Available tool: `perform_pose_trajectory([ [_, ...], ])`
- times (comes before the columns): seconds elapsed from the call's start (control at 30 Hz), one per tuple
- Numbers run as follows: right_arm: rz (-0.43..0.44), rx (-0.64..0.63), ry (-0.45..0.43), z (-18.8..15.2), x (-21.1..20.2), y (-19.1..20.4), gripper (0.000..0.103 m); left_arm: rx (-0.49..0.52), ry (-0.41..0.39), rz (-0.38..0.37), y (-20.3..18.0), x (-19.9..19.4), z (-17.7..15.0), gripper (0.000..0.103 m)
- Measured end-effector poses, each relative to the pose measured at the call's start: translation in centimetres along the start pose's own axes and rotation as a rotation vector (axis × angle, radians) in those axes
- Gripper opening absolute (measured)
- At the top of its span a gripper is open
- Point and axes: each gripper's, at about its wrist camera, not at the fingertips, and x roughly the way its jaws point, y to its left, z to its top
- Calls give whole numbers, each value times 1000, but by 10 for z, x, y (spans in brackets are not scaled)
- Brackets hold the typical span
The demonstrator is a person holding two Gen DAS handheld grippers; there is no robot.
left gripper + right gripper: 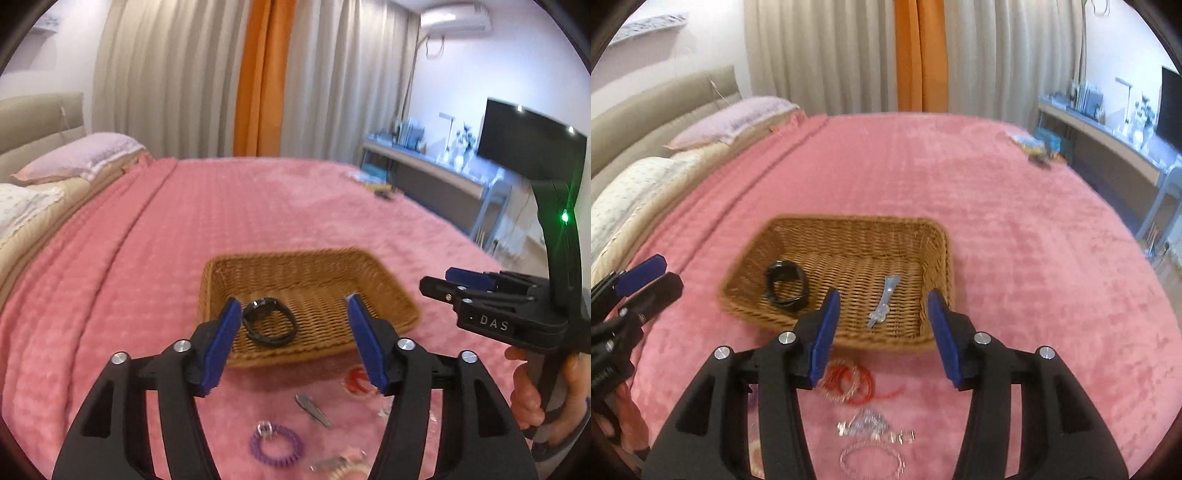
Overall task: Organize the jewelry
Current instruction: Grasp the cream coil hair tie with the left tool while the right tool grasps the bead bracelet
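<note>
A wicker basket (325,266) (849,229) sits on the pink bedspread. In it lie a black watch (269,321) (786,284) and a pale blue hair clip (882,301). My left gripper (293,343) is open and empty, above the basket's near edge. My right gripper (882,332) is open and empty, over the basket's near wall. On the bedspread in front lie a purple coil hair tie (275,445), a grey hair clip (313,410), a red string bracelet (851,382) (356,382), a silver chain (871,430) and a clear bead bracelet (870,459).
The right gripper's body (517,306) shows at the right of the left wrist view; the left gripper (639,284) shows at the left of the right wrist view. Pillows (85,155) lie far left. A desk (436,166) with a monitor stands beyond the bed.
</note>
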Motion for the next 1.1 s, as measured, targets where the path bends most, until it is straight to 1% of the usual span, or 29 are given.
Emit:
perform_pose_trajectory([
  [0.03, 6, -2, -23, -4, -10, 1, 46, -9, -18, -5, -1, -10, -3, 67],
  [0.1, 14, -4, -58, -16, -26, 1, 46, -30, -37, -30, -3, -30, -16, 67],
  [0.2, 11, -1, -81, -47, -39, -1, 46, -51, -32, -40, -5, -43, -40, 67],
  [0.3, -10, 30, -73, -78, -40, -7, 46, -81, -12, -70, -2, -47, -72, 67],
  [0.33, -4, 51, -71, -93, -37, -10, 46, -91, -3, -77, -1, -47, -80, 67],
  [0.4, 15, 73, -46, -113, -27, -15, 46, -121, 34, -92, 2, -41, -100, 67],
  [0.5, 1, 65, 1, -140, -5, -16, 46, -146, 96, -90, 1, -25, -126, 66],
  [0.57, -27, 65, 12, -149, 2, -15, 46, -159, 132, -91, 1, -12, -138, 63],
  [0.63, -31, 76, 4, -153, 2, -15, 46, -164, 155, -90, 0, -3, -148, 61],
  [0.7, -37, 59, -3, -157, 0, -13, 46, -165, 177, -85, -2, 5, -155, 58],
  [0.87, -31, 60, 64, -167, 15, -14, 45, -118, 219, -58, -11, 13, -161, 54],
  [0.9, -26, 65, 77, -167, 19, -15, 45, -111, 231, -58, -13, 15, -162, 52],
  [0.97, -16, 74, 109, -169, 25, -17, 37, -95, 259, -58, -16, 19, -166, 45],
  [1.03, -13, 83, 129, -170, 30, -18, 37, -70, 282, -52, -21, 24, -169, 41],
  [1.1, -18, 79, 133, -170, 31, -17, 36, -51, 285, -43, -24, 25, -171, 41],
])
